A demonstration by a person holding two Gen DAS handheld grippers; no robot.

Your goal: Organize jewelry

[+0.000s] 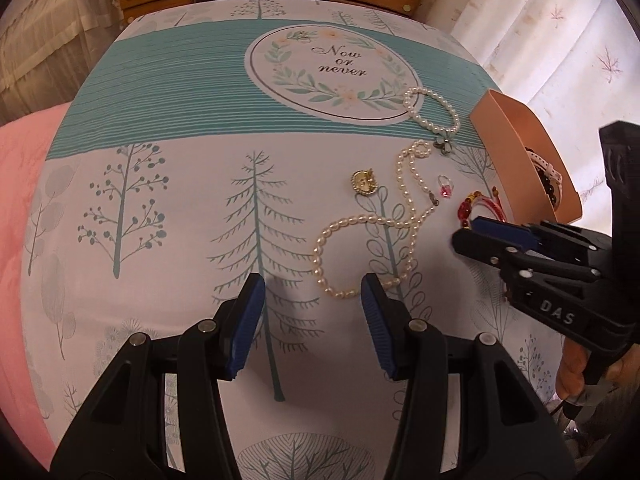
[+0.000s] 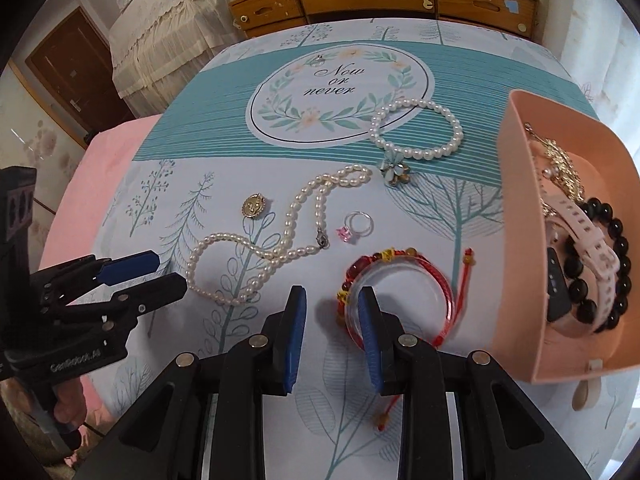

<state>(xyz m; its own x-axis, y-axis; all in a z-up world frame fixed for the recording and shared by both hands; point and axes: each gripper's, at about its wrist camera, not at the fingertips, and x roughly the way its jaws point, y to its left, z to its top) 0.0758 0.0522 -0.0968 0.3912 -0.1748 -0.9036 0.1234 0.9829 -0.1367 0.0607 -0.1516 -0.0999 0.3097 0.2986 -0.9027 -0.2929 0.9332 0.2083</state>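
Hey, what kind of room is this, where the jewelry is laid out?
Probably a bedroom at home. The jewelry lies on a printed bedsheet over what looks like a bed, a wooden chest of drawers stands behind it, and lace curtains hang beside a door.

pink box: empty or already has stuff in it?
Not empty. The pink box already holds a black bead bracelet, a pale pink watch and a gold chain.
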